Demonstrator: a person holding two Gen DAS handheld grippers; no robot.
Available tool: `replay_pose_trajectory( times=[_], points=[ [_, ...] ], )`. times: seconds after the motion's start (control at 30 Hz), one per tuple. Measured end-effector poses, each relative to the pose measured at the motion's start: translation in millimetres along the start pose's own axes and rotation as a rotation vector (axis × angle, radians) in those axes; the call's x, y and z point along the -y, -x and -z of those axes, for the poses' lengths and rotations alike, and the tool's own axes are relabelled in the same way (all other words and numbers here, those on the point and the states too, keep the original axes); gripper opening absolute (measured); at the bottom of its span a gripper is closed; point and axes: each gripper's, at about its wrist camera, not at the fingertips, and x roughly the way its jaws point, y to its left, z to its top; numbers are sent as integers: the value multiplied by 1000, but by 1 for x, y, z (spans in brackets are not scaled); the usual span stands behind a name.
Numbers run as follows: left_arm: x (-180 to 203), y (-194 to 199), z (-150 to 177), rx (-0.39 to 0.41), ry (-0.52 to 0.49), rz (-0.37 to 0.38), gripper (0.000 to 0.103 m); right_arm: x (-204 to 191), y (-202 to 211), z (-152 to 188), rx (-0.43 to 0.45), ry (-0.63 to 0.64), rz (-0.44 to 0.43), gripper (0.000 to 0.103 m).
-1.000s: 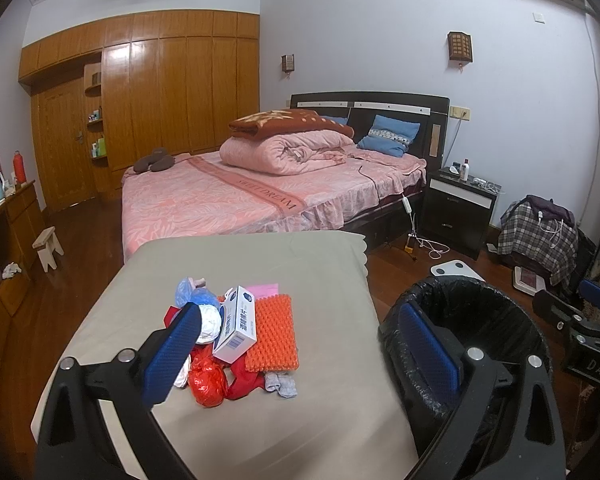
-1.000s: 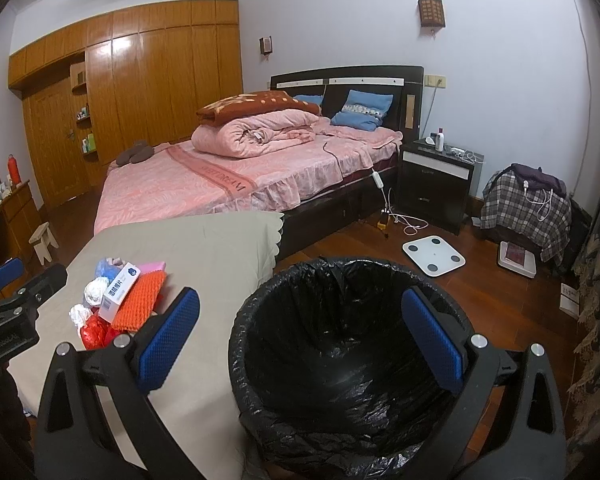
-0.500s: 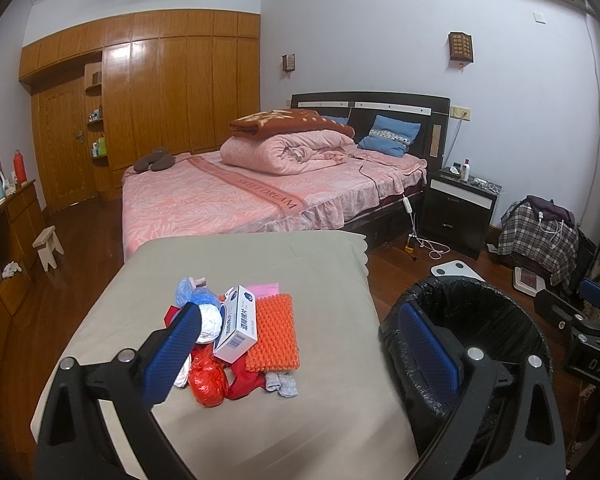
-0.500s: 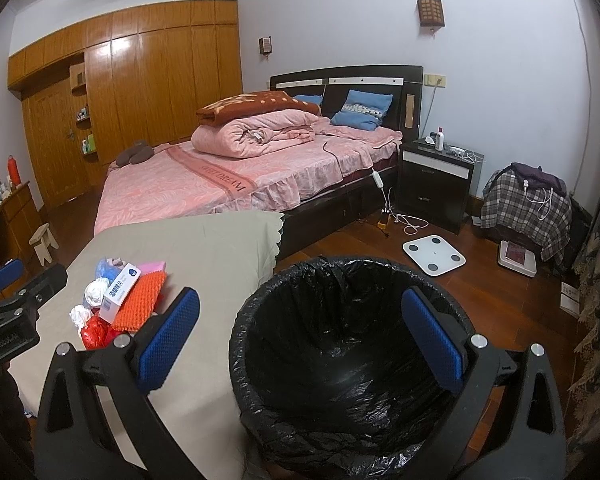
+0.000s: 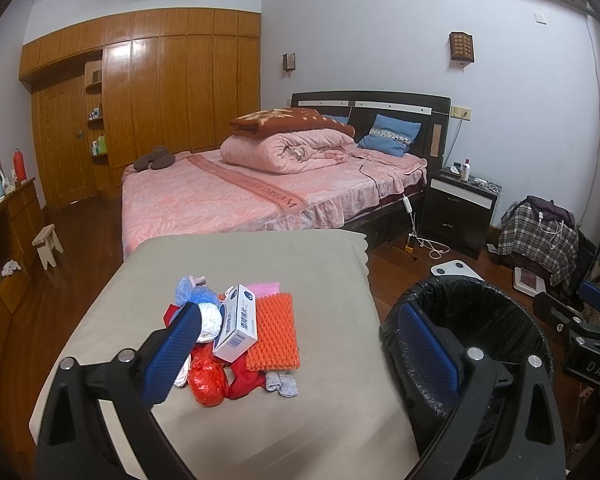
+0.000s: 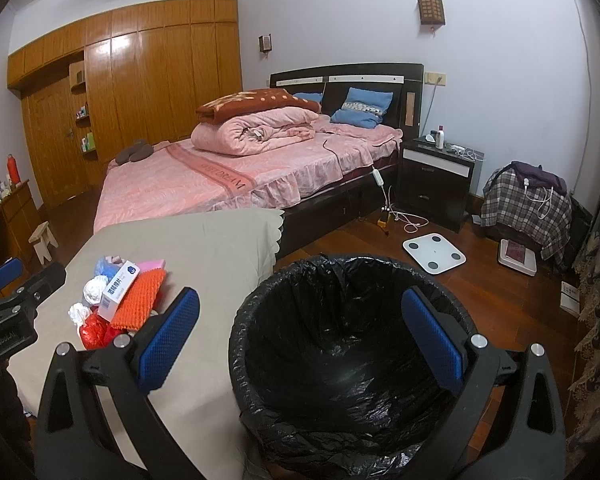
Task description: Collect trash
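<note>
A heap of trash lies on the beige-covered table: a white carton, an orange bumpy pad, a crumpled red wrapper, white paper balls, a blue bag and a grey scrap. A bin with a black liner stands right of the table, holding nothing that I can see. My left gripper hangs open above the table just short of the heap. My right gripper is open over the bin's mouth. The same heap shows at left in the right wrist view.
A pink bed with folded quilts stands beyond the table. A dark nightstand, cables and a white scale are on the wooden floor at right. A plaid-covered seat sits by the wall. A wooden cabinet runs along the left.
</note>
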Motion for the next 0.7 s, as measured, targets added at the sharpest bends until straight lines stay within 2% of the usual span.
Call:
replay_pose_trajectory(
  times=[0.33, 0.4, 0.7],
  points=[
    [-3, 1, 0, 3, 4, 0, 97, -13, -13, 10, 4, 11, -17, 98],
    [-8, 0, 1, 13, -1, -31, 97, -20, -20, 11, 1, 20, -33, 98],
    [-92, -42, 36, -34, 36, -181, 97, -65, -64, 12, -3, 59, -121, 98]
  ],
)
